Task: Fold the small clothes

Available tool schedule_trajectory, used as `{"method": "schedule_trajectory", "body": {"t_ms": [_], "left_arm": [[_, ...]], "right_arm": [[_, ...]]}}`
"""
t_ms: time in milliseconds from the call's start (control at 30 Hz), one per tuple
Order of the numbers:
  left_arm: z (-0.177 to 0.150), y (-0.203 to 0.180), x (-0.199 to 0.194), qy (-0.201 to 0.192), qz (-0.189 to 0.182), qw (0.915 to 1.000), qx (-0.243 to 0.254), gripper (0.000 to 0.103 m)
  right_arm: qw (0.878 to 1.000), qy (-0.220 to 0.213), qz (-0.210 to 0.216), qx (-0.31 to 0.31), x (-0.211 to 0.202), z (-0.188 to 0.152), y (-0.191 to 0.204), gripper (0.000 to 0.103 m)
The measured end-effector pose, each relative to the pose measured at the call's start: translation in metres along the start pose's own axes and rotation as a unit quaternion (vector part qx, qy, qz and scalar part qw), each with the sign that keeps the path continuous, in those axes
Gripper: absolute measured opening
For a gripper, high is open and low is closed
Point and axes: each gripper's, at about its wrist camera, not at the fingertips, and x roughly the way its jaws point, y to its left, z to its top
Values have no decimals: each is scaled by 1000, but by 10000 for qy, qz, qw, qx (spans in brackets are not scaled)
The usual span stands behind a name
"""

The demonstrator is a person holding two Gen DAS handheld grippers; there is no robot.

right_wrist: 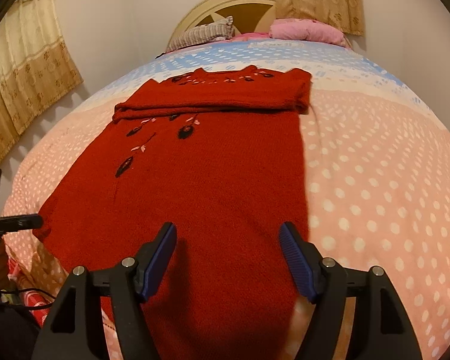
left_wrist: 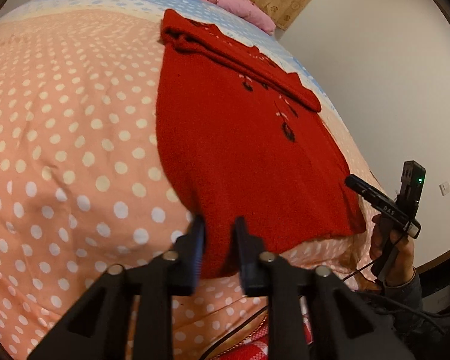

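My left gripper (left_wrist: 217,225) pinches the soft, floppy red sweater (left_wrist: 240,156) at its hem near the bed's (left_wrist: 60,150) near edge; my right gripper (right_wrist: 228,234) hangs spread above that hem, where I'd grip.

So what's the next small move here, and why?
Probably close the right gripper on the near hem of the red sweater. Its jaws stand open over that hem, gripping nothing, while the left gripper looks shut on the hem's other corner. The sleeves lie folded across the chest, so lifting both corners toward the collar seems next.
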Motion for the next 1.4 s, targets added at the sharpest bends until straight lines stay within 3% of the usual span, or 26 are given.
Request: {"method": "schedule_trajectory", "body": {"t_ms": [167,200,333,433,500,533,567,600,667,700,733,767,900,1067,1133,1200,1300,1400], "left_arm": [[0,0,-3,-118,164,9998,47,19],[0,0,-3,-142,198,9997,48,23],[-2,3,0,-142,120,9998,-21,25],[-3,4,-2,-188,-71,9998,-50,34],[-3,4,-1,-217,-112,9997,-8,30],[-3,3,-1,-233,-112,9997,36,25],[-4,3,1,-198,-112,9997,72,12],[-3,4,2,-169,-138,9998,44,12],[-2,9,1,-159,-240,9996,-79,12],[-2,10,0,-167,-287,9994,-111,11],[-1,10,-2,-190,-310,9993,-111,11],[0,9,-5,-245,-353,9990,-101,10],[5,4,-21,-519,-523,9973,23,9],[12,5,-32,-726,-799,9942,-29,9],[12,8,-28,-673,-727,9951,-49,9],[11,11,-26,-648,-849,9942,-148,9],[13,10,-28,-684,-826,9942,-94,9],[14,8,-27,-689,-707,9951,24,9]], "right_arm": [[9998,83,-117,154,-15,-11,-14,72],[9996,152,-138,196,-17,-15,-17,72],[9988,223,140,419,-28,-28,-27,72],[9973,350,370,520,-35,-37,-27,72],[9951,418,645,626,-39,-44,-26,72],[9938,455,778,647,-41,-48,-24,72],[9934,471,837,620,-42,-52,-22,72],[9936,462,859,565,-43,-54,-19,71],[9932,447,917,553,-42,-57,-17,64],[9927,445,952,587,-42,-58,-18,49],[9921,455,996,613,-41,-58,-19,23],[9913,476,1040,654,-39,-59,-20,15],[9889,397,1169,828,-37,-61,-24,9],[9745,-209,1892,1189,-61,-48,-34,8],[9700,-314,2023,1312,-64,-44,-38,8],[9702,-263,1950,1415,-60,-45,-42,8],[9609,-222,2143,1737,-54,-51,-51,8],[9597,-270,2177,1757,-57,-50,-52,8]]}}
